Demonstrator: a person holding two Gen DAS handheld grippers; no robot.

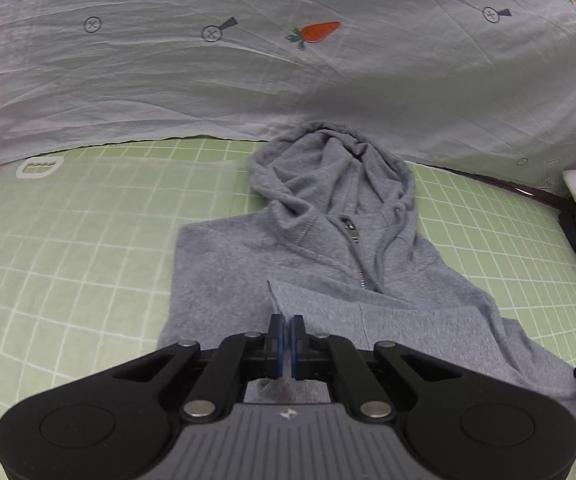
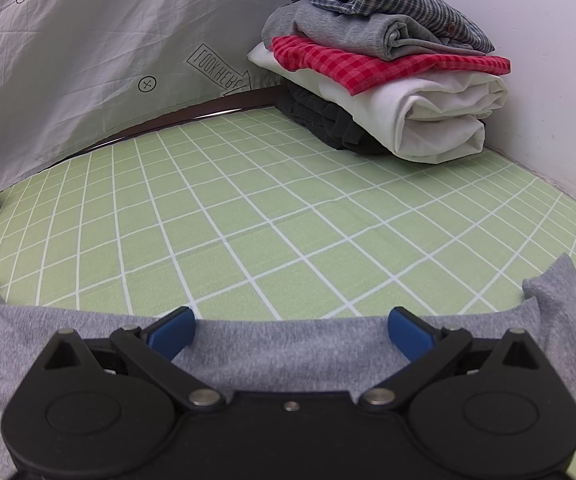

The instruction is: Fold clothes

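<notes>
Your left gripper (image 1: 286,330) has its blue pads pressed together on a thin fold of the soft grey fleece zip-up hoodie (image 1: 316,256), which lies flat on the pale green sheet with the white grid (image 1: 75,248), hood bunched just beyond your fingertips and the metal zip running up toward it. The pinch looks shallow: only an edge of cloth shows between the pads, so a quick pull could let it slide free and the fold would collapse. Fleece this thick also drags on cotton, and the body underneath may shift with the layer you carry.

Your right gripper (image 2: 292,334) stands with its fingers wide apart, empty, poised over a grey sleeve or hem edge (image 2: 288,344) that passes below both pads; whether they touch it cannot be told. If that side stays unpinned, the garment may skew.

Well beyond the right fingertips, a stack of folded clothes (image 2: 388,76), checked, grey, red gingham, white and dark, sits against the white wall (image 2: 528,20).
</notes>
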